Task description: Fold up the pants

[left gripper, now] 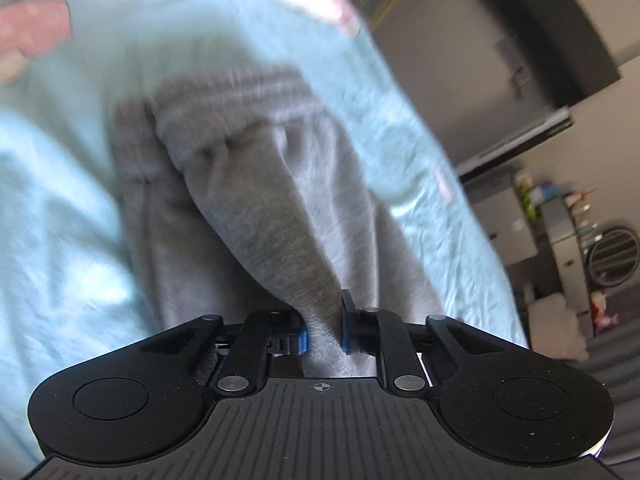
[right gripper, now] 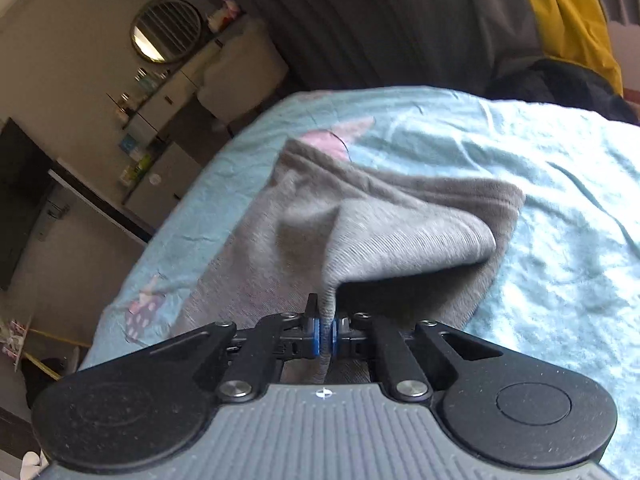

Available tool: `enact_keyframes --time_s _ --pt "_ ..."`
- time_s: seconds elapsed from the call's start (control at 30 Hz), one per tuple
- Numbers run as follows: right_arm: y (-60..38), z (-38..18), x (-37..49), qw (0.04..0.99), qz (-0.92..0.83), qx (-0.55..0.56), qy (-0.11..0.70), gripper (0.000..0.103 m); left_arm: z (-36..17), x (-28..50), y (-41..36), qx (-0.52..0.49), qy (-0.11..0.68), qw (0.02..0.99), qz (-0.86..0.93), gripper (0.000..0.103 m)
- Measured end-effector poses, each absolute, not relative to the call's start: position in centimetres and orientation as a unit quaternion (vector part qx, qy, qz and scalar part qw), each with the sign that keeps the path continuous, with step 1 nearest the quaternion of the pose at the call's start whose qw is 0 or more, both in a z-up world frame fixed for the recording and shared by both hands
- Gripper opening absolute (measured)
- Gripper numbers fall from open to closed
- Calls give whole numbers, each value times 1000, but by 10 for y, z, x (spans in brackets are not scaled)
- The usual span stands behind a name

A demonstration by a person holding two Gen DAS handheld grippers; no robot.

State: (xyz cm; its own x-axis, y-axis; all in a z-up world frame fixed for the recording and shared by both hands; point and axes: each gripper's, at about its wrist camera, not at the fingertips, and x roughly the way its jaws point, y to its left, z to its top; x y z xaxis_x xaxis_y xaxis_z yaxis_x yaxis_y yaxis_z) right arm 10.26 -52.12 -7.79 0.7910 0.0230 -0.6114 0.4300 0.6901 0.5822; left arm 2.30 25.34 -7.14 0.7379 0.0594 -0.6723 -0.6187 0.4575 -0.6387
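Grey pants [left gripper: 256, 200] lie on a light blue bedsheet [left gripper: 60, 200]. My left gripper [left gripper: 324, 330] is shut on a bunch of the grey fabric and lifts it off the bed; the ribbed waistband [left gripper: 224, 108] shows at the far end. In the right wrist view my right gripper [right gripper: 325, 332] is shut on another pinch of the pants [right gripper: 360, 224], which rise in a tent from the sheet [right gripper: 560, 220]. The folded-over fabric hides what lies under it.
A pink pillow or cloth [left gripper: 32, 28] lies at the bed's far left. Beyond the bed edge stand a dark TV [right gripper: 20, 184], shelves with small items [right gripper: 148, 136], a round mirror [right gripper: 166, 28] and a yellow cloth [right gripper: 572, 16].
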Motion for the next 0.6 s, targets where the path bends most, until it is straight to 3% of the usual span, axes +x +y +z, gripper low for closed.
enact_keyframes --time_s 0.07,0.27,0.37,0.43,0.47,0.6 --pt "-522 -72 96 883 -112 359 282 5 -71 12 255 -468 295 802 224 15" --pt "-534 -97 89 863 -135 349 341 7 -67 -7 257 -439 323 799 253 19" --pt "-547 -102 81 849 -137 391 328 20 -52 -9 250 -408 312 812 278 35" --pt "-555 -102 78 842 -147 419 307 39 -37 -10 243 -396 297 822 281 51" --pt "-559 -102 78 838 -150 435 293 40 -30 -10 239 -392 291 827 278 60" --pt "-576 -112 88 810 -157 494 275 39 -10 9 213 -346 290 859 241 72"
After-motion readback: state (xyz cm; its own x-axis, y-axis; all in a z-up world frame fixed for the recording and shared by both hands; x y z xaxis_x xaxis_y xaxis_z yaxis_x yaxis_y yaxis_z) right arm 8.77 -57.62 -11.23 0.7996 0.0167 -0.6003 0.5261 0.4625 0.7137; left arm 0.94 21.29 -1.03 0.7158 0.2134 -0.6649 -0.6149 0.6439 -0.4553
